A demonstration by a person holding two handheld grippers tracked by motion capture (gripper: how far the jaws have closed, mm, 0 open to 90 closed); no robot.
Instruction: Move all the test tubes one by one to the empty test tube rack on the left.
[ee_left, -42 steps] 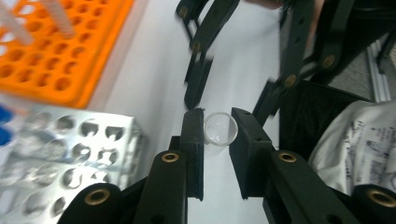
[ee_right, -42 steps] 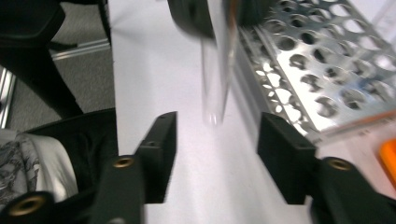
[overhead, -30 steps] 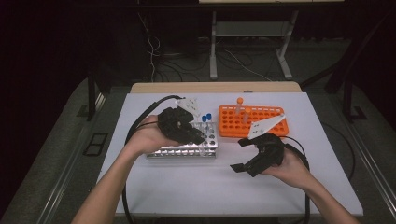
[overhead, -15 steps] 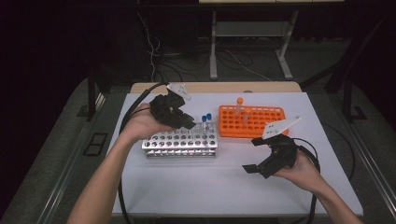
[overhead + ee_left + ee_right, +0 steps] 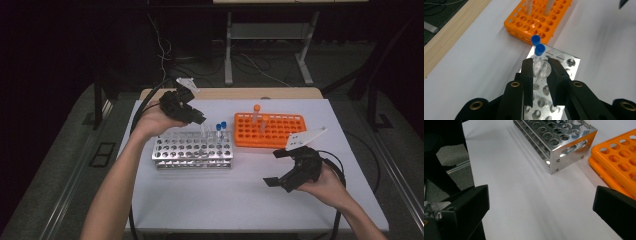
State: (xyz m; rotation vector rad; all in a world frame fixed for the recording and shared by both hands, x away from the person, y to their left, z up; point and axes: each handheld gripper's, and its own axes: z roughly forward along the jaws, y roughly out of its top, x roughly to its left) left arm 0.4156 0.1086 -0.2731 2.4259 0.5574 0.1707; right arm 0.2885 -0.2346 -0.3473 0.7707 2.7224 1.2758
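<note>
Now clear tube (image 5: pixel 541 68) points bottom-end toward camera.

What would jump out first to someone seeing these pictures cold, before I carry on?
Probably the orange rack at the far right of the white table, bright beside the metal rack. Next, the left gripper shut on a clear tube above the metal rack, with two blue-capped tubes just beyond. The right gripper hangs open near the front right.

The white table (image 5: pixel 210 200) carries a metal tube rack (image 5: pixel 192 150) at frame centre-left and an orange tube rack (image 5: pixel 270 130) at centre-right.
</note>
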